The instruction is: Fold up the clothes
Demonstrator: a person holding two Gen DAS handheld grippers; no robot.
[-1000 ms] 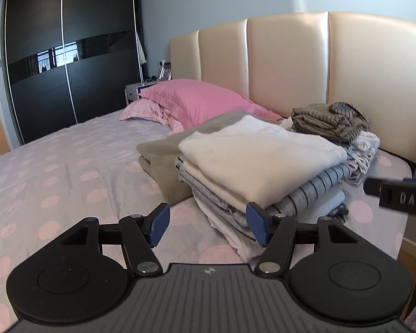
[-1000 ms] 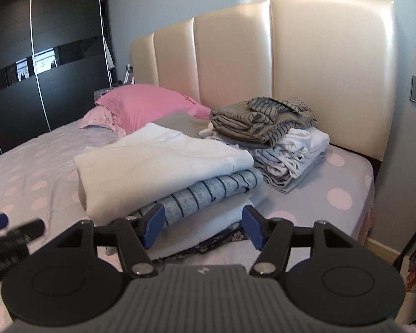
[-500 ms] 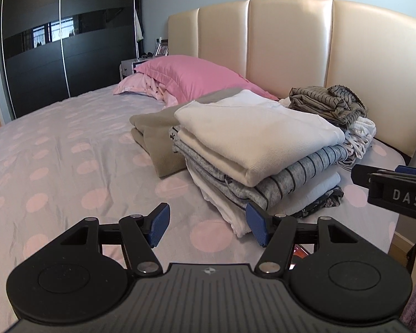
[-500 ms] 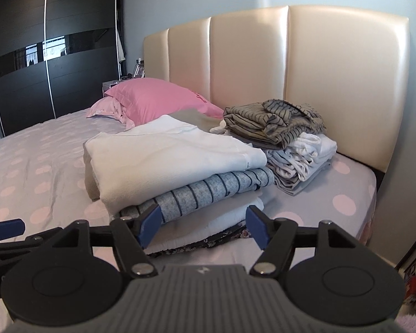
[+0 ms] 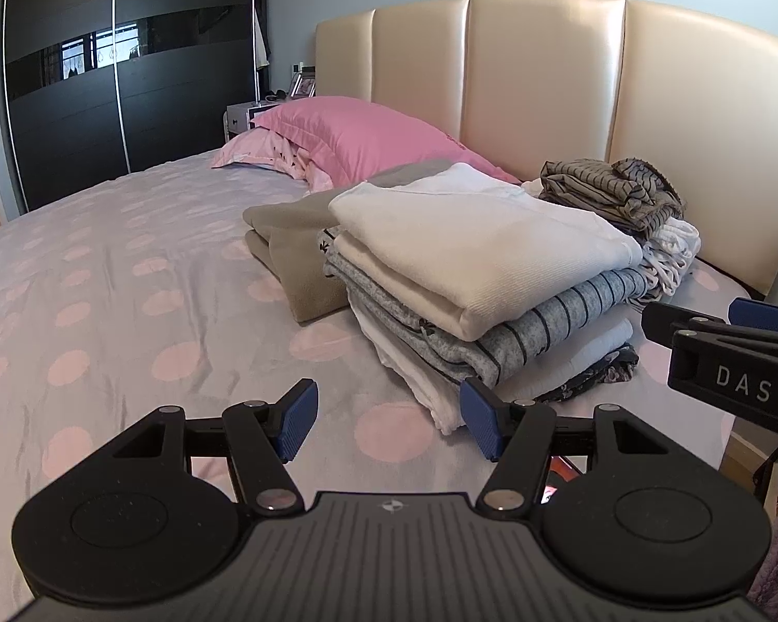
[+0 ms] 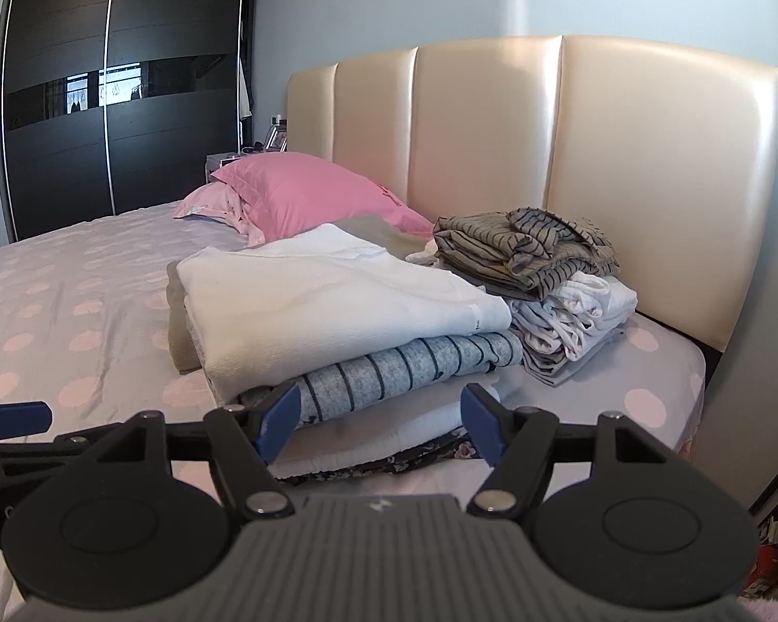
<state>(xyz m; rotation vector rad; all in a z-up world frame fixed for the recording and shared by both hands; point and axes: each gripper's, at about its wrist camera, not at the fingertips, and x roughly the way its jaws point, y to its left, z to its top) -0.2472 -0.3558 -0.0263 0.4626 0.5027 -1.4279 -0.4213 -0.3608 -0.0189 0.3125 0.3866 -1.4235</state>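
A stack of folded clothes, topped by a cream-white garment (image 5: 482, 249) over a grey striped one (image 5: 555, 316), lies on the bed just beyond both grippers. My left gripper (image 5: 389, 420) is open and empty, short of the stack's near corner. My right gripper (image 6: 384, 422) is open too, with nothing between its fingers, and the stack's front edge (image 6: 389, 378) lies just past its pads. A second pile, topped by an olive striped garment (image 6: 529, 249), sits against the headboard. A folded khaki garment (image 5: 290, 238) lies left of the stack.
The bed (image 5: 103, 285) has a lilac cover with pink dots, bare on the left. A pink pillow (image 5: 358, 135) leans by the cream headboard (image 5: 534, 78). A dark wardrobe (image 5: 103, 78) and a nightstand (image 5: 238, 116) stand behind. The mattress edge (image 6: 695, 378) drops off at the right.
The left gripper's view has drawn back from the stack, which now sits farther off and to the right. The right gripper rolled a little and its jaws spread slightly wider.
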